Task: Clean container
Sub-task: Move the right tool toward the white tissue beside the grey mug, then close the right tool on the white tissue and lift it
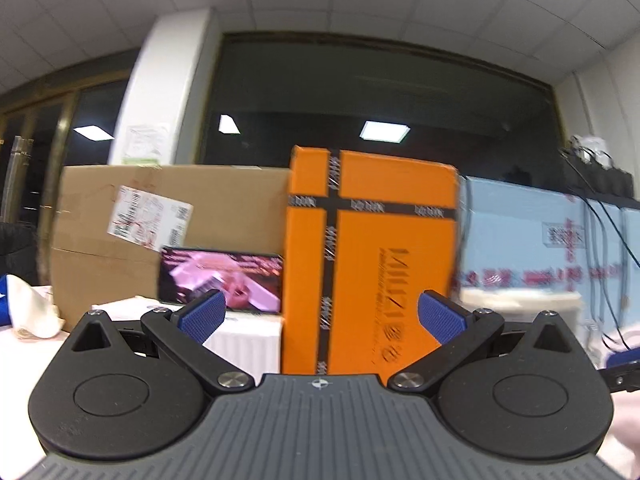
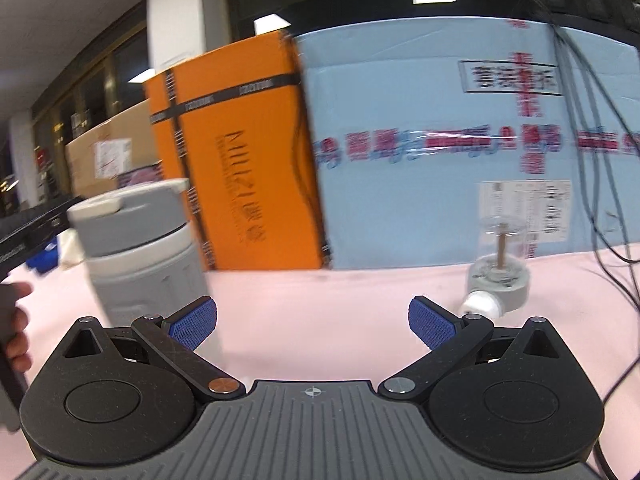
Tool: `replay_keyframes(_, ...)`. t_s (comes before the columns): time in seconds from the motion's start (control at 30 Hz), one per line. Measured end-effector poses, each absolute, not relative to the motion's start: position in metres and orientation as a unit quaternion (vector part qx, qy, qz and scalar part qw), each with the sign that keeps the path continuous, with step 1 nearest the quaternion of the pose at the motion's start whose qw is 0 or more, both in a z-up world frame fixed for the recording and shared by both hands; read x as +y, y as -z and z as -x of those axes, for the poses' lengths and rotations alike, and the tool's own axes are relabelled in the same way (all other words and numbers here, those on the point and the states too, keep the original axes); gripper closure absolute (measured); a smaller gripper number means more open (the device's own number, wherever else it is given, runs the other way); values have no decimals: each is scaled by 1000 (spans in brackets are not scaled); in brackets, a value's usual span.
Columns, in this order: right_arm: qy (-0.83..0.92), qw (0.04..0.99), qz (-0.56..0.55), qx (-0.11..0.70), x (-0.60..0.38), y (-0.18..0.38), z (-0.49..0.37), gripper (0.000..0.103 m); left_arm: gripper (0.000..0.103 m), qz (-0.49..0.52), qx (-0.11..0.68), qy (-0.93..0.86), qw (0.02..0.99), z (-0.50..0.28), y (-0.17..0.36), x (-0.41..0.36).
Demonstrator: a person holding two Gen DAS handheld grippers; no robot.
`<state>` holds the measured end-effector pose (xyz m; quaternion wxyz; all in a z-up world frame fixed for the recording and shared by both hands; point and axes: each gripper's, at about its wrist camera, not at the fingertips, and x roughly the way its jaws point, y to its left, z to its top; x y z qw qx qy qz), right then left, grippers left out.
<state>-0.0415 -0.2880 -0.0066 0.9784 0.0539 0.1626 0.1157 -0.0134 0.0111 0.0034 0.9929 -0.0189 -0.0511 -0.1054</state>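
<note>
A grey container [image 2: 144, 252] with a grey lid stands upright on the pink table [image 2: 320, 312], just beyond the left finger of my right gripper [image 2: 312, 326]. That gripper is open and empty. A small clear brush-like item on a grey round base [image 2: 498, 276] stands at the right, beyond the right finger. My left gripper [image 1: 322, 316] is open and empty, raised and facing the boxes; the container does not show in its view.
An orange box [image 1: 372, 264] [image 2: 240, 168], a brown carton [image 1: 160, 232] and a light blue carton [image 2: 460, 152] line the table's back. A phone with a lit screen [image 1: 222, 280] leans on the brown carton. Black cables [image 2: 592, 160] hang at right. A hand [image 2: 18, 320] shows at left.
</note>
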Motion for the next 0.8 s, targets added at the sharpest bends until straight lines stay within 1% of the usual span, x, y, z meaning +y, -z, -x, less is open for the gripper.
replay_keyframes(0.2,-200,962,-5,184,-272,4,53,0,0,32,-49,132,989,16,-8,16)
replay_keyframes(0.4,-285,927,-3,243,-264,10,55,0,0,44,-46,134,989,16,-5,22)
replay_keyframes(0.53,-289,918,19,270,-253,18,52,1,0,44,-40,143,988,15,-3,22)
replay_keyframes(0.57,-289,917,24,274,-252,20,52,3,0,43,-41,145,988,15,-3,21)
replay_keyframes(0.7,-297,914,40,274,-244,19,56,4,0,45,-50,157,985,18,-3,21)
replay_keyframes(0.73,-299,913,44,276,-243,20,57,9,0,46,-54,160,985,19,-3,21)
replay_keyframes(0.77,-299,911,47,279,-242,21,57,19,0,46,-60,163,984,20,-3,21)
replay_keyframes(0.8,-299,910,49,282,-241,22,55,25,0,45,-65,165,983,22,-2,21)
